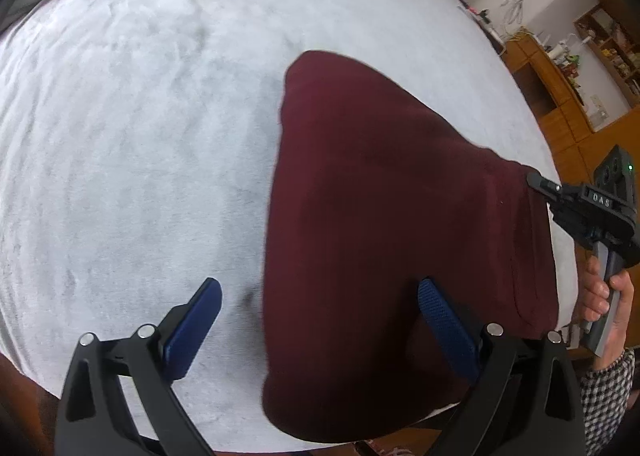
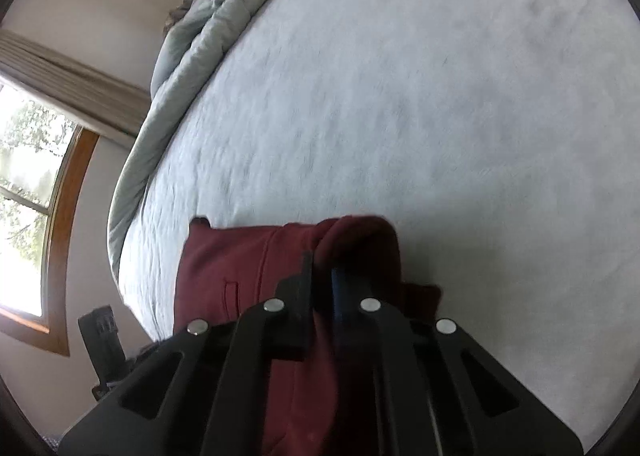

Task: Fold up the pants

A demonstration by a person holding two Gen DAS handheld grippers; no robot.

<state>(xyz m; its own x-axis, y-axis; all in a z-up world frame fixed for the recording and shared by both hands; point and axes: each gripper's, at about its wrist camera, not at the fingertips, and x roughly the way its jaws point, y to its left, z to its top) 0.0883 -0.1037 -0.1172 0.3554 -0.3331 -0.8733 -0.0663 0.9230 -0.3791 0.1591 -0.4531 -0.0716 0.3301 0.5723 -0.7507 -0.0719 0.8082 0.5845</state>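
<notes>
Right wrist: right hand-held gripper (image 2: 322, 276) pinching maroon pants (image 2: 224, 256) | bed (image 2: 400, 95)

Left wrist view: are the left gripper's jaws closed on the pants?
No, the left gripper has its jaws spread wide over the maroon pants, with one blue pad above the bedspread and nothing pinched.
</notes>
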